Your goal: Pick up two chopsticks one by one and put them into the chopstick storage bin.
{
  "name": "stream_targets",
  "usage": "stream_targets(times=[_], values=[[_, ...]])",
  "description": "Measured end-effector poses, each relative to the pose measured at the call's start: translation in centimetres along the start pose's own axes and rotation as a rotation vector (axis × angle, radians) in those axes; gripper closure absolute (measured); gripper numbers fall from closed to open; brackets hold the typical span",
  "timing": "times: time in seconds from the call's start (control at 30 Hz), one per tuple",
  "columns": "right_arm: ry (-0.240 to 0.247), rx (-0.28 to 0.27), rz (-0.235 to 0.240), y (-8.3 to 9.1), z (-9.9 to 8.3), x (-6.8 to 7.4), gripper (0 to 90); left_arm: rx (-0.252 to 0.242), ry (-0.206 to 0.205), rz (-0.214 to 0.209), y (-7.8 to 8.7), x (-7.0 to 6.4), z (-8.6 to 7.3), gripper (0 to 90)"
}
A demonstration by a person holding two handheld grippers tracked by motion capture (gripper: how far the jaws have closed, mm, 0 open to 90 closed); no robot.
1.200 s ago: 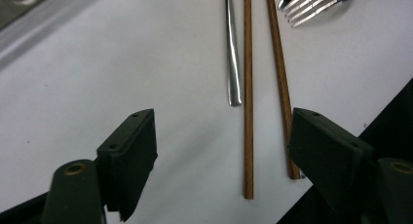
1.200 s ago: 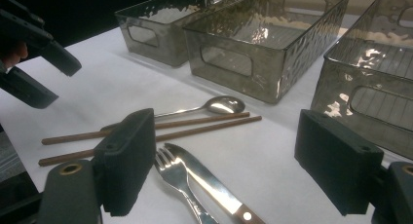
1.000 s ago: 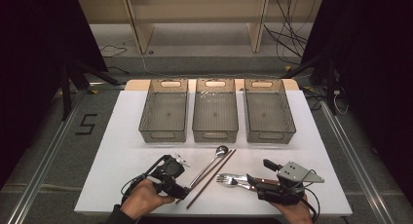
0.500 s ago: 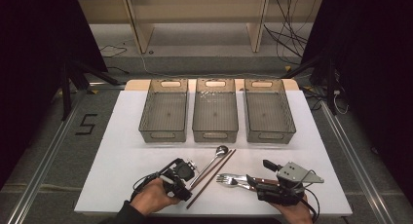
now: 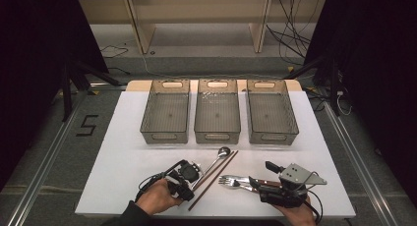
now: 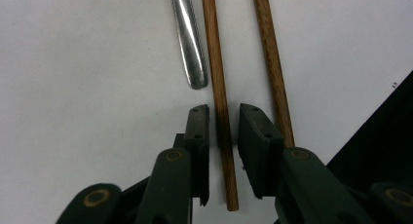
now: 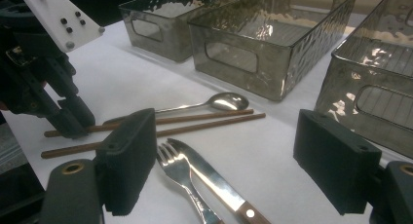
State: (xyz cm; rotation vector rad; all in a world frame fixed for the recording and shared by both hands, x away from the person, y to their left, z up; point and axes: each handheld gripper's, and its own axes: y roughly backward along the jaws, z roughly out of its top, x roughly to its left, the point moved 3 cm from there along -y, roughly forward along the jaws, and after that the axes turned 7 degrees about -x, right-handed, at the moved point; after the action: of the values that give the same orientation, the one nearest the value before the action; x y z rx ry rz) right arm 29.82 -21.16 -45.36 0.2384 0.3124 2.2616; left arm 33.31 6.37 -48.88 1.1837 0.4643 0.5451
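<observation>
While three empty bins (image 5: 217,111) stand beyond the spoon (image 5: 214,160), two chopsticks (image 5: 212,181), one fork (image 5: 235,181) and one knife (image 5: 248,182) lie nearby; left gripper (image 6: 223,122) straddles one chopstick, right gripper (image 7: 243,158) spread.

White table (image 5: 123,157) with three bins (image 5: 217,110), spoon (image 5: 216,159), chopsticks (image 5: 214,178), fork (image 5: 232,183), knife (image 5: 241,177).

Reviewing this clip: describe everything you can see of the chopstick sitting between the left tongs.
The chopstick is a slim, round, brown wooden stick lying flat on the white table. Its blunt near end sits between the jaws of the left tongs, which straddle it with narrow gaps on both sides, not visibly clamped. The spoon handle lies just beside it on one side, and the second chopstick runs alongside on the other, apart from it. Its far end points toward the bins.
</observation>
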Motion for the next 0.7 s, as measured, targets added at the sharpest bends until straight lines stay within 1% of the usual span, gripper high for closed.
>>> stream_targets(times=[0.1,0.2,0.23,0.3,0.33,0.37,0.4,0.5,0.57,0.7], values=[[0.003,0.0,0.0,-0.02,0.0,0.01,24.6,-0.001,-0.002,0.01,-0.05,-0.13,0.02,73.8],[0.004,0.002,-0.002,-0.02,-0.01,0.02,24.7,-0.006,-0.006,0.024,-0.08,-0.2,0.01,76.1],[0.004,0.003,-0.002,-0.03,-0.01,0.02,24.7,-0.001,-0.015,0.025,-0.04,-0.19,0.0,76.8],[0.007,0.003,-0.003,-0.04,-0.02,0.02,24.8,0.0,-0.02,0.029,-0.05,-0.33,0.02,77.9],[0.009,0.003,-0.004,-0.05,-0.02,0.03,24.9,-0.001,-0.022,0.033,-0.07,-0.46,0.03,79.9],[0.009,0.003,-0.004,-0.05,-0.02,0.03,24.9,0.005,-0.033,0.037,-0.04,-0.49,0.04,79.9],[0.01,0.003,-0.004,-0.05,-0.02,0.03,24.9,-0.001,-0.025,0.04,-0.09,-0.6,0.05,80.4],[0.01,0.003,-0.003,-0.06,-0.02,0.05,25.0,0.001,-0.022,0.03,-0.08,-0.47,0.05,81.6],[0.01,0.003,-0.003,-0.06,-0.03,0.05,25.0,-0.003,-0.012,0.027,-0.1,-0.43,0.06,81.8],[0.009,0.003,-0.003,-0.06,-0.02,0.06,25.2,0.002,0.006,0.009,-0.1,-0.16,0.06,81.7]])
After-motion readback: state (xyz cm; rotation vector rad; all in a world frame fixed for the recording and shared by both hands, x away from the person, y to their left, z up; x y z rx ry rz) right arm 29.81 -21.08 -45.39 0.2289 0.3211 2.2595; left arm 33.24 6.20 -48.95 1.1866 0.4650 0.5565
